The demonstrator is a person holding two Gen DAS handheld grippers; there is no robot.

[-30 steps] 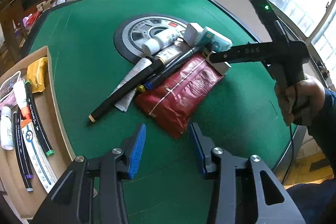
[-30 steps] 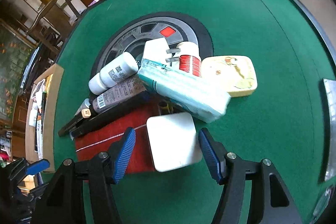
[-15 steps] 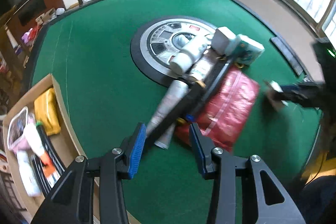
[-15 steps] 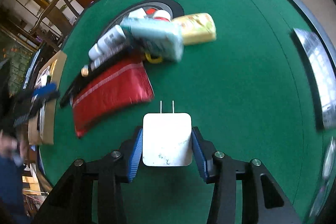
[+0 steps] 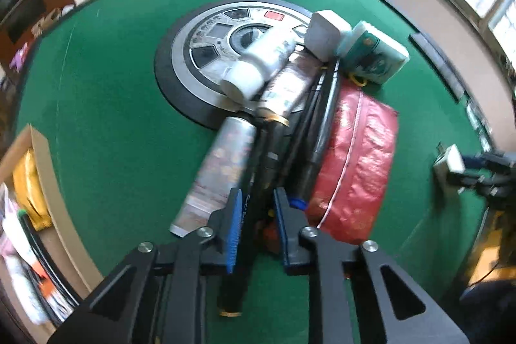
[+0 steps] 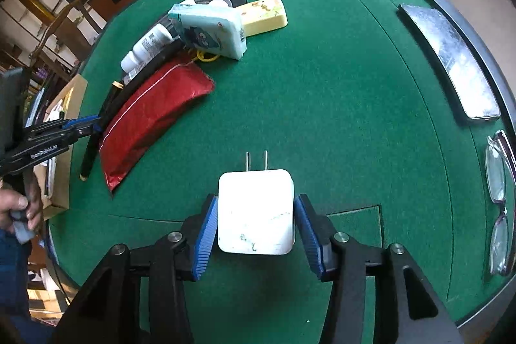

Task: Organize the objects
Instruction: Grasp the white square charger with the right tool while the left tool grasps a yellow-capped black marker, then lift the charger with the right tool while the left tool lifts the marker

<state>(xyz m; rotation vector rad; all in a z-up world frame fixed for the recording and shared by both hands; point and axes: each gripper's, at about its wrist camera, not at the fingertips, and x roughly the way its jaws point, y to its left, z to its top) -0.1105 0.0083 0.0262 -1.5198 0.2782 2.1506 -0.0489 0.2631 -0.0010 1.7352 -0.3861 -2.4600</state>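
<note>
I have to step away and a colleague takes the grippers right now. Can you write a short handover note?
Left gripper: shut on the black marker at the near end of the pile.
Right gripper: jaws opening around the white charger, off to the pile's side; the pads look just clear of it.
Pile: red pouch, white bottle, silver tube, teal tissue pack, a second white adapter, yellow case.
Done: several markers and small items already in the cardboard tray.
Left: marker to tray, then the remaining pile.
</note>
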